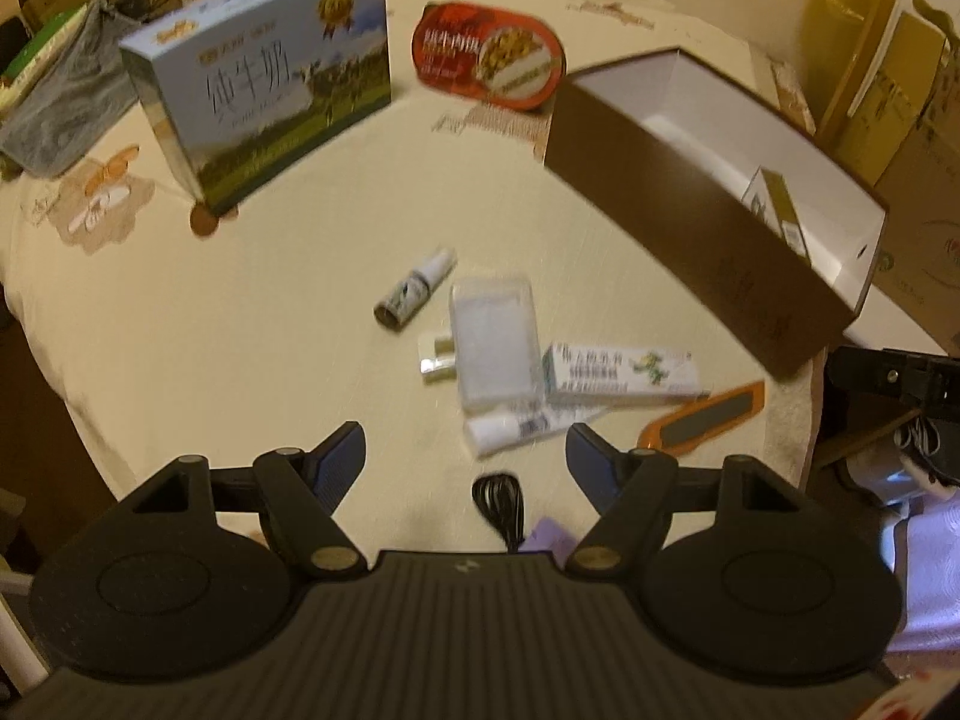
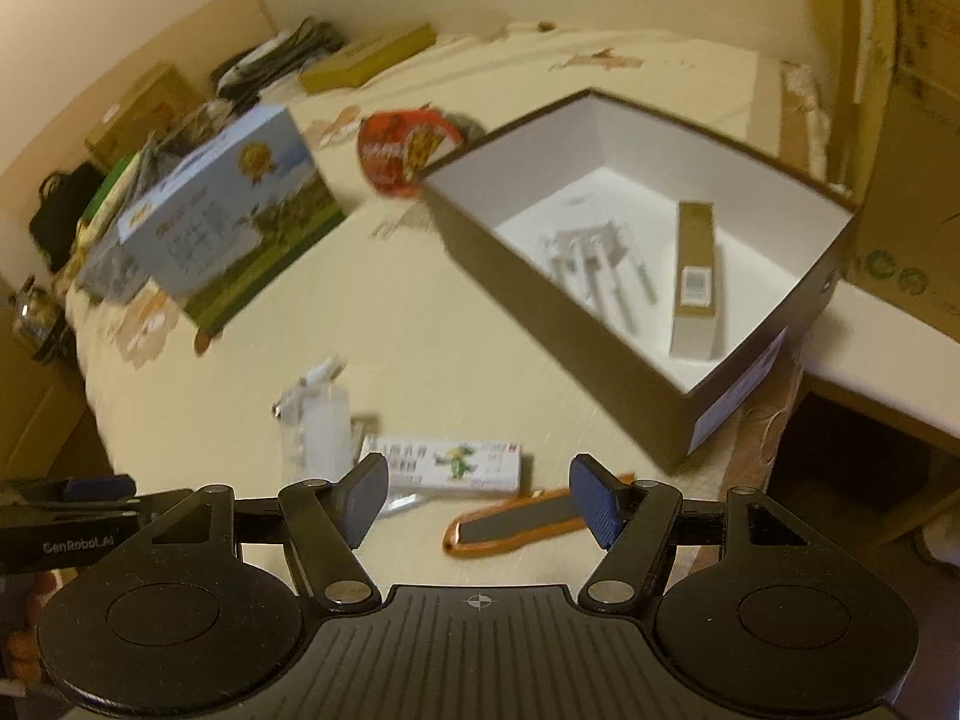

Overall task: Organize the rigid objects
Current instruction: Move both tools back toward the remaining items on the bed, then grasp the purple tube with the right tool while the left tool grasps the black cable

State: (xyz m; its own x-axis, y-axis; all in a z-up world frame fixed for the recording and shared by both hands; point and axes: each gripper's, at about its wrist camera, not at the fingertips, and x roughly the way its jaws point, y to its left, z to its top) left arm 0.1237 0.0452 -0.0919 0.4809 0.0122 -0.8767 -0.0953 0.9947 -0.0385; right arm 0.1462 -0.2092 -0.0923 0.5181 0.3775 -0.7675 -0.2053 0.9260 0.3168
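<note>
Two grippers are hanging over a table covered with a cream cloth, and neither is holding anything.

In the left wrist view, the left gripper is pointing steeply down with its fingers spread wide and nothing between them. Just beyond the fingertips a small cluster is lying loose: a clear plastic case, a white carton overlapping its near corner, a white tube tucked under both, an orange-edged file off to the right, and a little spray bottle slightly apart on the left. They are sitting together near the table's front edge, probably as the pile waiting to be sorted. The brown box is standing open to the right, likely the place for them. A blue milk carton and a red tin are standing farther back.

In the right wrist view, the right gripper is also standing open, fingers well apart and empty, aiming at the file and the white carton. The open box is showing its white inside, already holding a tall gold packet and some pale sticks, blurred. The left gripper's tip is showing at the left edge.
</note>
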